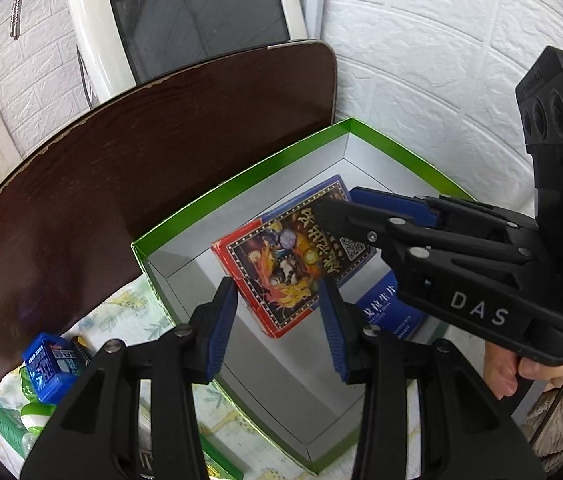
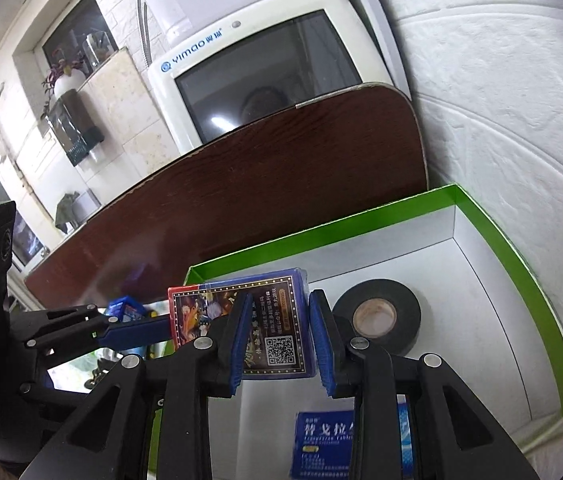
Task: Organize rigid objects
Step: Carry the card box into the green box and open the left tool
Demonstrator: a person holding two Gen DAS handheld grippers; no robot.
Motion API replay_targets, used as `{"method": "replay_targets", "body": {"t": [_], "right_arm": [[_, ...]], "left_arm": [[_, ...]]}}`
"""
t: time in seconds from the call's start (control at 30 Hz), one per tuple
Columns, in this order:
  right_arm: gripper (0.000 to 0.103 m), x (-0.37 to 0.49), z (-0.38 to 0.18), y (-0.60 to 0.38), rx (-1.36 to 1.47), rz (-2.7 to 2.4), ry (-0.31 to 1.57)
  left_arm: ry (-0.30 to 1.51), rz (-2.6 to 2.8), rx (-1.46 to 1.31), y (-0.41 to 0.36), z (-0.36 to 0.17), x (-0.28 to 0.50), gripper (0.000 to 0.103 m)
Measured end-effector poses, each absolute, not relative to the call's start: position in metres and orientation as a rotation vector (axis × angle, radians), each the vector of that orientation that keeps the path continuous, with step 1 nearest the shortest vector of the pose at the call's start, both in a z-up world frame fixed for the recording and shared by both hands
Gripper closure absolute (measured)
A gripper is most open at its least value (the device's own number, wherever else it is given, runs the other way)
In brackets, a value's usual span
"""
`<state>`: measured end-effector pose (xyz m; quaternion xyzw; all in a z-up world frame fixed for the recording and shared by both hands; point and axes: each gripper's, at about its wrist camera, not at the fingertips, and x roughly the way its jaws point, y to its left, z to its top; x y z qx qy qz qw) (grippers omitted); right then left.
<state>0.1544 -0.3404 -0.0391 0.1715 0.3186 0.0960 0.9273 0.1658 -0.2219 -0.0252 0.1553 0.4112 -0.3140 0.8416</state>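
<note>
Left wrist view: the left gripper [image 1: 279, 318] hangs with its fingers [image 1: 221, 320] wide apart and holding nothing, just over the near wall of the green box [image 1: 241, 184]. Straight ahead of those fingers, between and a little beyond their tips, is the card pack [image 1: 285, 264], tilted, its long axis running from near-left to far-right. The right gripper [image 1: 345, 208] comes in from the right and its fingers grip the pack's far end, so the pack appears to be held above the box floor, not lying on it. A blue medicine box [image 1: 385, 304] sits on the box floor to the right of the left fingers.

Right wrist view: the right gripper [image 2: 279, 340] has its fingers [image 2: 241, 332] closed narrowly on the card pack [image 2: 241, 312], which stands between the pads and juts out to the left beyond them. A tape roll [image 2: 377, 318] lies on the box floor just right of the right pad. The medicine box [image 2: 325, 444] lies below the fingers.

Judging from this, the right hand owns the pack; the free floor beneath and ahead of its fingers looks like the place to set it down.
</note>
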Motion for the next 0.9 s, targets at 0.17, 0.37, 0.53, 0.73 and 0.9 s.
{"method": "replay_targets", "body": {"t": [0.17, 0.37, 0.53, 0.73, 0.9], "right_arm": [[0.071, 0.176, -0.048, -0.339, 0.363, 0.203, 0.703], [0.071, 0.197, -0.057, -0.335, 0.367, 0.202, 0.738], [0.071, 0.204, -0.063, -0.332, 0.364, 0.196, 0.782], [0.071, 0.199, -0.062, -0.332, 0.359, 0.178, 0.761], [0.071, 0.189, -0.056, -0.329, 0.362, 0.180, 0.743]], "left_arm": [[0.890, -0.639, 0.320, -0.224, -0.032, 0.180, 0.064], [0.903, -0.622, 0.322, -0.223, -0.039, 0.195, 0.063], [0.925, -0.608, 0.341, -0.226, -0.052, 0.203, 0.063], [0.910, -0.619, 0.326, -0.218, -0.049, 0.194, 0.062], [0.867, -0.592, 0.303, -0.196, -0.032, 0.184, 0.061]]}}
